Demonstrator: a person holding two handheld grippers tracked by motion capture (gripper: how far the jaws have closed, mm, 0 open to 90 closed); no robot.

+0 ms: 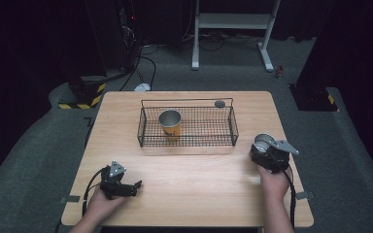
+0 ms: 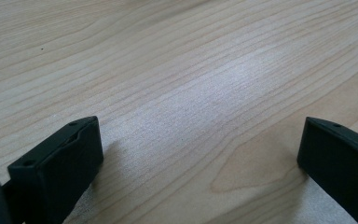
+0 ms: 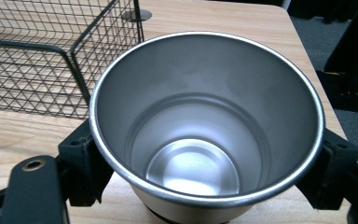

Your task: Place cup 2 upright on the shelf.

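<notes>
High view: a steel cup [image 1: 263, 142] is clamped by the right gripper [image 1: 268, 154] just right of the wire basket [image 1: 233, 127]; an orange cup [image 1: 170, 123] stands inside it.

Left gripper view: black fingers [image 2: 58, 164] are spread wide over bare woodgrain surface [image 2: 177, 70], nothing held.

Right gripper view: round, smooth cup rim is pinched between both fingers [image 3: 81, 158].

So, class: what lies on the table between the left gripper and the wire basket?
Nothing: the high view shows bare wood between the left gripper and wire basket.
</notes>
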